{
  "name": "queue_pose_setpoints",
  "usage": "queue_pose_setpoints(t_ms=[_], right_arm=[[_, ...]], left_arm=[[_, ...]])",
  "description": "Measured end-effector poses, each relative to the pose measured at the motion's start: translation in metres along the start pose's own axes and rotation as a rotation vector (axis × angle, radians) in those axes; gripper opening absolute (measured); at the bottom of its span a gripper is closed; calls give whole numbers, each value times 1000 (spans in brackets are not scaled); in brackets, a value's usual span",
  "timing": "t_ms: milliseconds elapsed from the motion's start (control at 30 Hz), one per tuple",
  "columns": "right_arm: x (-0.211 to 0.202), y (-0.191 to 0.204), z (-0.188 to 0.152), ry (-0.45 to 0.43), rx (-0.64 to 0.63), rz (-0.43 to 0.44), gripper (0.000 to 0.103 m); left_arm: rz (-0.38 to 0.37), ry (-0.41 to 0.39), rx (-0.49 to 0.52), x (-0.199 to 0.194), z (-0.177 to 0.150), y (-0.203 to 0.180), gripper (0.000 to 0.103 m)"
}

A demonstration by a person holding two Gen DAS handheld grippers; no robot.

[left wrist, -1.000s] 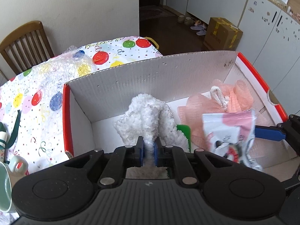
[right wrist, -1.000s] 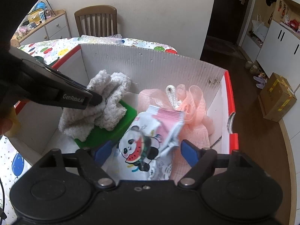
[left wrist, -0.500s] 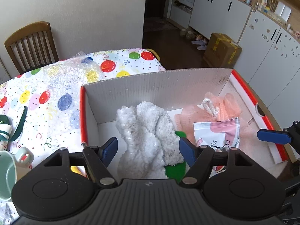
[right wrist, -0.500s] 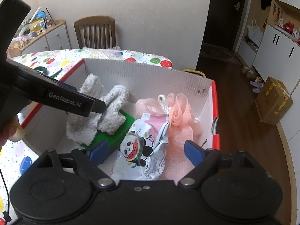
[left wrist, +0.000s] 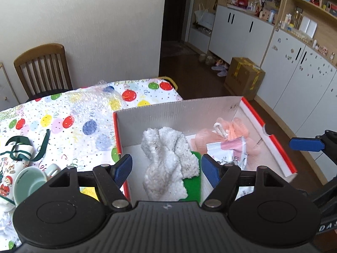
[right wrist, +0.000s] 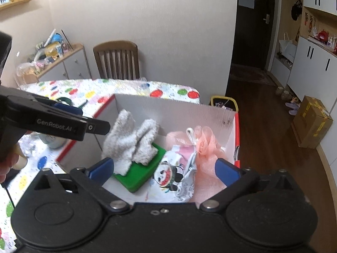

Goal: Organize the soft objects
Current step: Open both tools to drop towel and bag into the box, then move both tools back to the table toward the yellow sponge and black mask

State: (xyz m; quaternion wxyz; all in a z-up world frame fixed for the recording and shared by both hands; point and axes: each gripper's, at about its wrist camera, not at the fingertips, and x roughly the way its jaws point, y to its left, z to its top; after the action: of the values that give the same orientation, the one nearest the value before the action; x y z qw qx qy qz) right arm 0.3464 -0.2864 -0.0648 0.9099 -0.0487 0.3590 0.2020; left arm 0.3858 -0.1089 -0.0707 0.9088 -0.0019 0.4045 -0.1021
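Note:
A white cardboard box with red rims [left wrist: 179, 113] [right wrist: 168, 109] stands on the table. Inside lie a fluffy white cloth [left wrist: 166, 160] [right wrist: 130, 141] over a green sponge [left wrist: 192, 187] [right wrist: 139, 172], a panda-print tissue pack [left wrist: 229, 151] [right wrist: 174, 175] and a pink mesh bath pouf [left wrist: 238, 132] [right wrist: 202, 143]. My left gripper [left wrist: 166, 168] is open and empty, held above the box's near side over the cloth. My right gripper [right wrist: 164, 168] is open and empty above the sponge and tissue pack.
The table has a balloon-print cloth [left wrist: 63, 122] with bubble wrap [left wrist: 94, 101], a green mug [left wrist: 29, 181] and a Christmas-print item with green ribbon [left wrist: 16, 149]. A wooden chair [left wrist: 42, 69] stands behind. Floor, a brown carton [left wrist: 244, 78] and cabinets lie to the right.
My left gripper let go of the white cloth, opened and pulled up and back. My right gripper, open throughout, also rose and drew back from the box.

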Motion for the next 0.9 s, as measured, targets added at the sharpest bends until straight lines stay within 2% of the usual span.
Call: queue_pose_setpoints(t_ms=[133,200,433,567,733,900], right_arm=[[-13,4,2,-23,19,18,102],[-19,6,3,-33,34,30,102],[-40,19,5,-58,87,65,103],[-52,33,6,-80,86,82,103],[-63,56,9,-109,75,112,103],[-66,82,12,-118,63,140,103]], left_arm=[[-10,-34,-11,-23,-4,4,77],[-19,-51,-8,-33,-7,5,84],[-32,-102,-17,-70,-19,14,85],[-50,-130,-51,-90,-28,25,100],[-59,-168,-73,-112,-42,41,101],[-30,-195,-94,-131,-57,61,103]])
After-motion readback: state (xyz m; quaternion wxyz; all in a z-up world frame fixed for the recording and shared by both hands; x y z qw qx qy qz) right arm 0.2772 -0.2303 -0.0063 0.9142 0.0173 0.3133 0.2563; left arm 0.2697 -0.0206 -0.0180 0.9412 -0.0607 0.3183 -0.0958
